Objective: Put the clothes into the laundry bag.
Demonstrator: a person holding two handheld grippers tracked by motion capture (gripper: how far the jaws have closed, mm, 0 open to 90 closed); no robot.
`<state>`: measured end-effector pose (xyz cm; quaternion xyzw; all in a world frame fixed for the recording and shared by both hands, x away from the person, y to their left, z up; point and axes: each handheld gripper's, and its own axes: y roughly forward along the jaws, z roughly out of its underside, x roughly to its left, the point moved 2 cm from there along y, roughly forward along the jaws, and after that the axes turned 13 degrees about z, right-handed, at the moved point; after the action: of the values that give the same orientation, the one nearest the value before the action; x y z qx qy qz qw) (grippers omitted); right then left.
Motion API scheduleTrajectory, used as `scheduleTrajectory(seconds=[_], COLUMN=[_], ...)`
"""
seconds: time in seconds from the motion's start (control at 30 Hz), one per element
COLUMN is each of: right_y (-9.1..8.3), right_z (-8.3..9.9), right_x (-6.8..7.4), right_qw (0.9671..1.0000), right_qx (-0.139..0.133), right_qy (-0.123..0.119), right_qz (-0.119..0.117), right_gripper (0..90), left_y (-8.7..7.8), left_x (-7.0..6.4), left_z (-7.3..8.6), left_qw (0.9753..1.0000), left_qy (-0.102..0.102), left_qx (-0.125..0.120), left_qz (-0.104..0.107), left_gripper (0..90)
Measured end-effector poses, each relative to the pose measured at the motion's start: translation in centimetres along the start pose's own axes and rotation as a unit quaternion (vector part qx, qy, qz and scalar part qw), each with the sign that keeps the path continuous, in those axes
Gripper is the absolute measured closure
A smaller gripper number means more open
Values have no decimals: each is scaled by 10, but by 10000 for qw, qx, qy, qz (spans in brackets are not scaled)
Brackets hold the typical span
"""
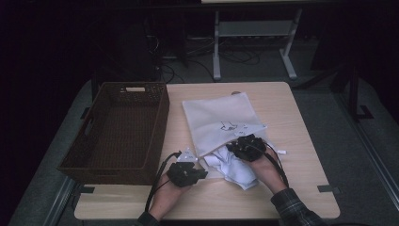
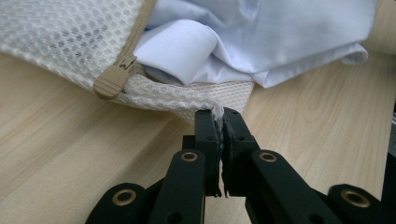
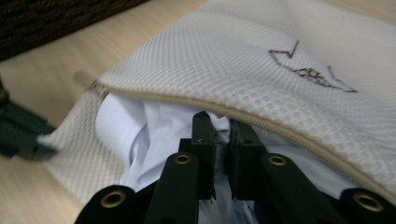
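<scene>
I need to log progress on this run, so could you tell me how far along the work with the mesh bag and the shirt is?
Done: the mesh laundry bag is unzipped, its zipper pull at the corner. In hand: the left gripper pinches the bag's lower edge, while the right gripper is closed on the white shirt at the opening. Left: the shirt lies half in, half out, and the brown basket holds nothing.

White mesh bag (image 1: 216, 120), pale-blue shirt (image 1: 235, 169), brown basket (image 1: 122, 129).
</scene>
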<state>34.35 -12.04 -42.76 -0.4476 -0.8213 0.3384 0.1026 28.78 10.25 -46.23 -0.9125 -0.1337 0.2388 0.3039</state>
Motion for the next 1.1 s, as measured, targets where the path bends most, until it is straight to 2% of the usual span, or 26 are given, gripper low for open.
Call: scheduleTrajectory(seconds=[0.23, 0.27, 0.33, 0.37, 0.47, 0.5, 0.6, 0.7, 0.8, 0.83, 0.87, 0.9, 0.97, 1.0, 1.03, 1.1], right_y=[11, 19, 22, 29, 35, 41, 50, 57, 56, 52, 52, 46, 38, 38, 31, 27], right_z=[-11, -15, -16, -20, -23, -25, -24, -23, -22, -22, -22, -21, -19, -19, -17, -17], right_x=[-5, -8, -9, -11, -13, -14, -15, -18, -18, -17, -17, -17, -17, -17, -17, -16], right_qw=[9995, 9989, 9986, 9980, 9973, 9965, 9955, 9948, 9953, 9961, 9961, 9972, 9978, 9978, 9985, 9989], right_qx=[-186, -222, -248, -280, -303, -319, -343, -358, -361, -322, -322, -295, -287, -287, -279, -233], right_qy=[141, 214, 229, 351, 427, 512, 535, 670, 627, 579, 579, 539, 505, 505, 425, 359], right_qz=[229, 362, 397, 456, 525, 574, 698, 674, 641, 580, 580, 433, 310, 310, 198, 170], right_gripper=[822, 822, 823, 823, 822, 823, 822, 814, 793, 741, 741, 682, 620, 620, 556, 528], left_y=[2, 2, 3, 3, 3, 3, 3, 3, 3, 3, 3, 3, 3, 3, 2, 2], left_x=[-1, -2, -2, -2, -2, -2, -2, -2, -1, -1, -1, -1, -1, -1, -1, -1], left_z=[0, 0, 0, 0, 0, 0, 0, 1, 1, 1, 0, 0, 0, 0, 0, 0], left_qw=[10000, 9999, 9999, 9999, 9999, 9999, 9998, 9999, 9999, 9999, 9999, 9999, 9999, 9999, 9999, 9999], left_qy=[26, 13, 10, 3, -5, -7, -23, -43, -42, -42, -45, -46, -51, -51, -43, -37], left_qx=[74, 94, 97, 113, 115, 119, 119, 122, 106, 92, 72, 59, 38, 38, 13, 9], left_qz=[57, 87, 97, 108, 122, 122, 126, 114, 116, 118, 123, 128, 124, 124, 112, 110], left_gripper=[866, 866, 866, 866, 867, 866, 867, 866, 865, 865, 865, 865, 864, 863, 863, 863])
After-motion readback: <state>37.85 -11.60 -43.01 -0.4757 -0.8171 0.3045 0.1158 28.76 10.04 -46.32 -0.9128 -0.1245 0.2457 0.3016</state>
